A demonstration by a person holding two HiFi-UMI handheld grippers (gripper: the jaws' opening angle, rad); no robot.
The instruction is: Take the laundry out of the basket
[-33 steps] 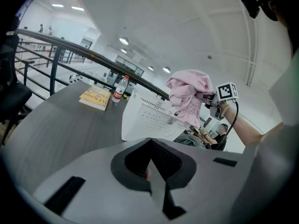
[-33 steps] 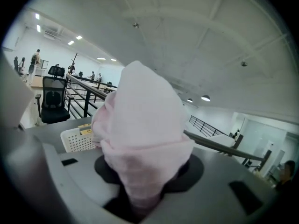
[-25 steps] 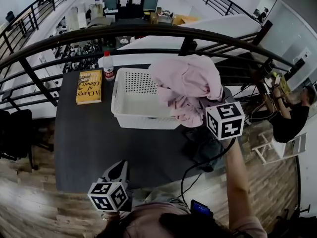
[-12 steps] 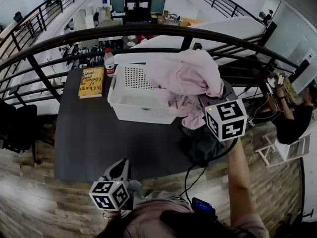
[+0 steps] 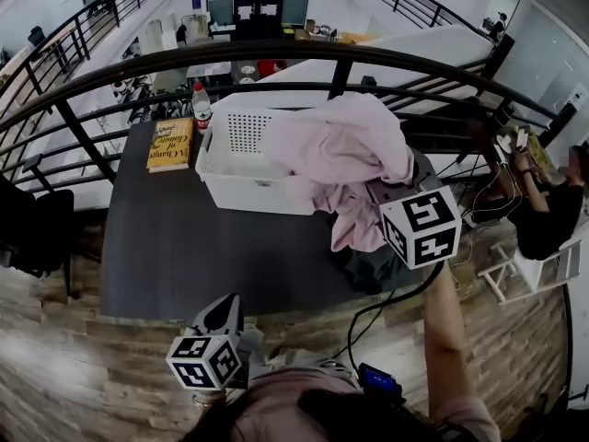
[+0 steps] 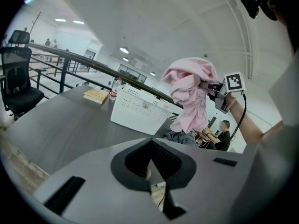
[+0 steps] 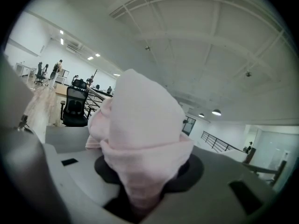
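A pink garment [image 5: 345, 155] hangs bunched in the air over the right end of the white perforated basket [image 5: 241, 159], its tail dangling past the basket's near right corner. My right gripper [image 5: 385, 191] is shut on the garment's upper folds; in the right gripper view the pink cloth [image 7: 140, 134] fills the space between the jaws of the right gripper [image 7: 140, 195]. The left gripper view shows the garment [image 6: 191, 92] held high beside the basket [image 6: 140, 111]. My left gripper [image 5: 219, 317] hovers at the table's near edge, its jaws together with nothing in them [image 6: 150, 171].
The dark table [image 5: 184, 247] carries a yellow book [image 5: 169, 144] and a water bottle [image 5: 202, 109] at its far left. A heap of dark grey clothes [image 5: 373, 270] lies right of the basket. A black railing [image 5: 276, 55] runs behind; a person [image 5: 543, 219] sits at the far right.
The right gripper has drawn the pink garment slightly nearer and to the right, so more of it hangs outside the basket. The left gripper has stayed where it was.
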